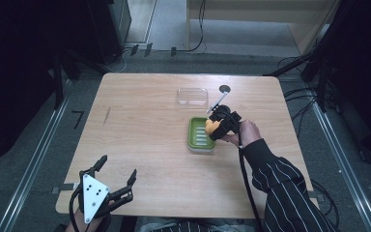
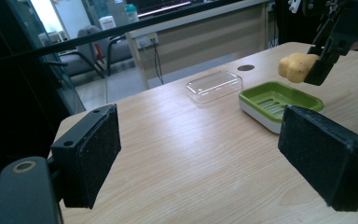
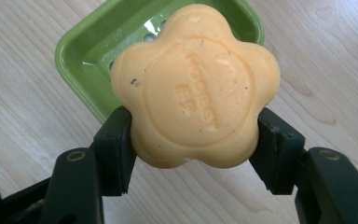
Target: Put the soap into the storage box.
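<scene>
On the bench, right of centre: green soap dish [image 1: 199, 135], rectangular, white underside, slotted floor; nothing lies in it.
Soap: yellow-orange flower-shaped soap bar [image 3: 196, 86], embossed lettering too faint to read, a few dark specks on its face; held in the air above the dish's right half, not touching it.
Right gripper: right gripper [image 1: 221, 124], jaws pressed against two opposite sides of the bar, clamped on it; a hand [image 1: 243, 133] in a striped sleeve holds it beside the dish's right edge.
Same grip from the side: left gripper view shows the bar [image 2: 297, 67] hanging clear above the dish [image 2: 279, 100].
Clear container: shallow transparent plastic lid or tray [image 1: 192, 96], toward the far edge of the bench, just beyond the dish and apart from it; nothing visible in it; which way up it lies cannot be told.
Bench: pale wood-grain bench top [image 1: 140, 140], with a dark round hole [image 1: 225, 89] near the far edge, right of the clear container.
Left gripper: left gripper [image 1: 117, 178] at the near left corner of the bench, jaws spread wide apart, gripping nothing; grey three-cornered plate on top.
</scene>
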